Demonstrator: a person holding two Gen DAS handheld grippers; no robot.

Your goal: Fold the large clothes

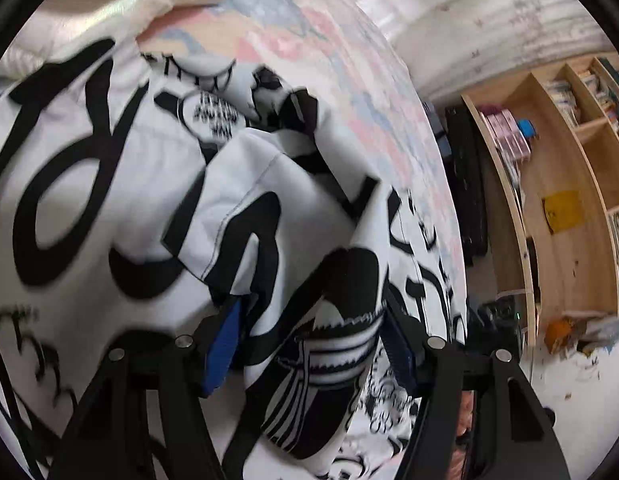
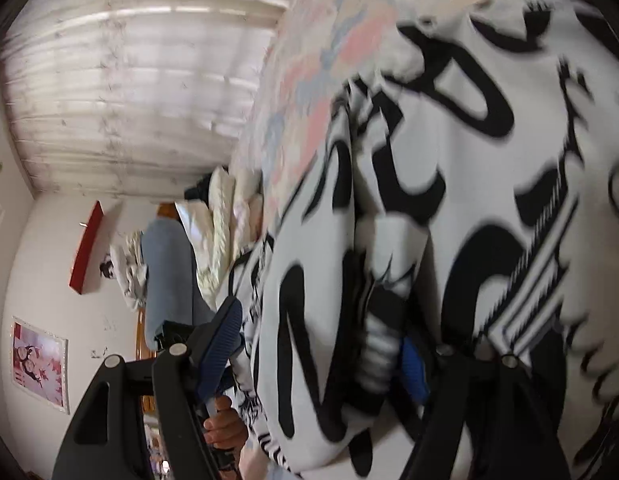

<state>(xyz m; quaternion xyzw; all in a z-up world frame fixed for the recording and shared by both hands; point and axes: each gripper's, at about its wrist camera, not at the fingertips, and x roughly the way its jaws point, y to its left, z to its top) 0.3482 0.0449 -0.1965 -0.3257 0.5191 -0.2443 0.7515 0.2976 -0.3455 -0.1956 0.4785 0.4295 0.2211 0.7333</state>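
I let go of the fold on the bed.
Both my left tool point(image 1: 309, 344) and right tool point(image 2: 317, 352) stand apart, the black-and-white shirt point(image 1: 121, 184) bunched loosely between them on the bed point(image 1: 349, 80). Next I need a fresh edge.

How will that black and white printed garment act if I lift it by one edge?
The printed garment will probably flop and drape, since it already bunches in soft folds. It looks light and thin. A fold sags between the left claw's open pads, so it may slip.
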